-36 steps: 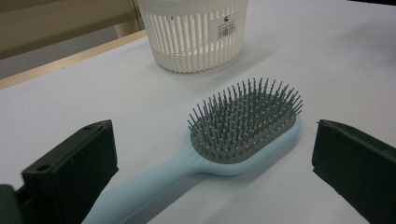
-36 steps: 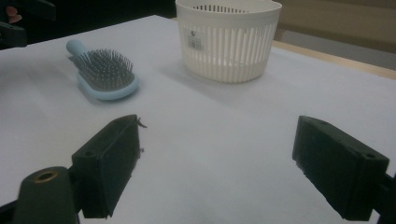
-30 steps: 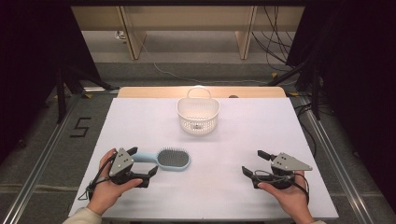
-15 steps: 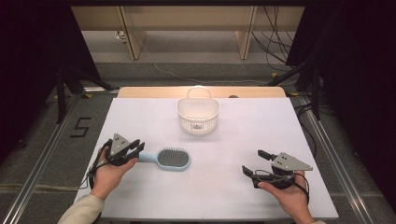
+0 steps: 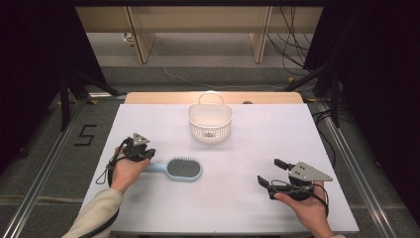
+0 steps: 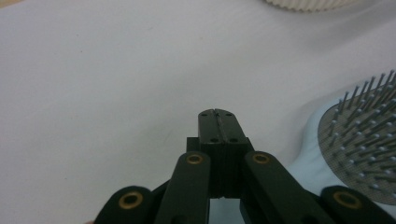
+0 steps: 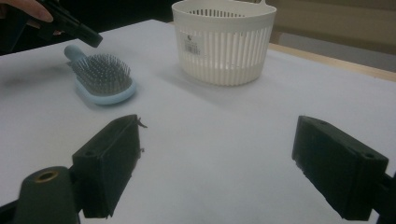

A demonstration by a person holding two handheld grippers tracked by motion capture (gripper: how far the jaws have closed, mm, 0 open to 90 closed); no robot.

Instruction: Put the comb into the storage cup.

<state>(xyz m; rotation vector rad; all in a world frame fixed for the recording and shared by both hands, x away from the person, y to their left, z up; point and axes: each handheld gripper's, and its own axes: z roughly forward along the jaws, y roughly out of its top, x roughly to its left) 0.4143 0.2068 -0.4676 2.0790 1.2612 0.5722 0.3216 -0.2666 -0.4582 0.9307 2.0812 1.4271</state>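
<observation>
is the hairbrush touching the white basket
Apart. The high view shows the hairbrush lying nearer the person than the white basket, with bare tabletop between them; the right gripper view shows the same gap.

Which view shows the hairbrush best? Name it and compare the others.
The high view: the whole hairbrush lies bristles up on the table, its handle beside the left gripper. The right gripper view shows it whole but slanted. The left gripper view catches part of the bristled head.

Black tongs (image 6: 218, 122) with brass-coloured rivets, grey triangular top plates, trailing black cables, beige sleeve (image 5: 96, 213).
</observation>
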